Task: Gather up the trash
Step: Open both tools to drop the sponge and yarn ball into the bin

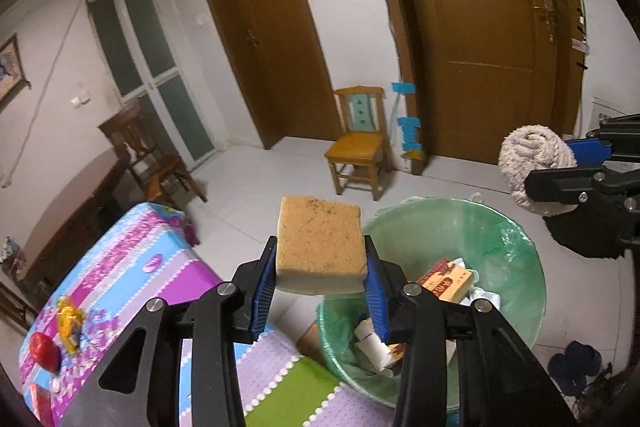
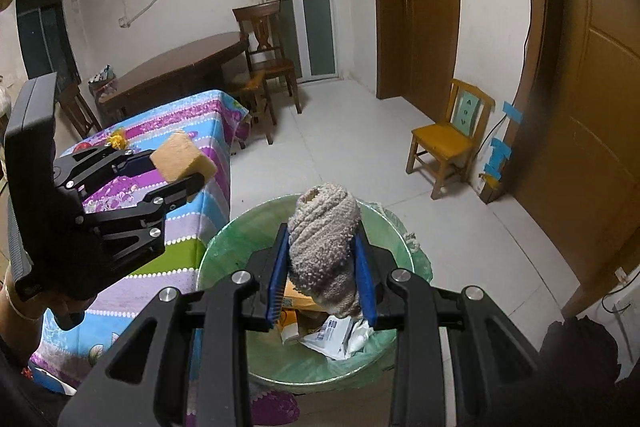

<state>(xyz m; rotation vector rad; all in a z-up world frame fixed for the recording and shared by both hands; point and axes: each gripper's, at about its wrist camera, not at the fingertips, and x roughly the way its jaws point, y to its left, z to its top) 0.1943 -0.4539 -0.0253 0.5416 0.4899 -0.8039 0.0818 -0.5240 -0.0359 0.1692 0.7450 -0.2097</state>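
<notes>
My left gripper (image 1: 322, 259) is shut on a tan sponge block (image 1: 322, 241), held above the table edge just left of the green-lined trash bin (image 1: 516, 247). It also shows in the right wrist view (image 2: 176, 167) with the sponge (image 2: 180, 157). My right gripper (image 2: 322, 259) is shut on a rolled grey towel (image 2: 324, 239), held over the open bin (image 2: 224, 247). The towel also shows in the left wrist view (image 1: 532, 155). The bin holds boxes and paper trash (image 1: 444, 281).
A table with a colourful striped cloth (image 1: 132, 267) stands left of the bin, with a red apple (image 1: 44, 349) and a yellow wrapper (image 1: 70, 321) on it. A small wooden chair (image 1: 358, 143) stands by the doors. A dark round table and chairs (image 2: 180, 67) stand behind.
</notes>
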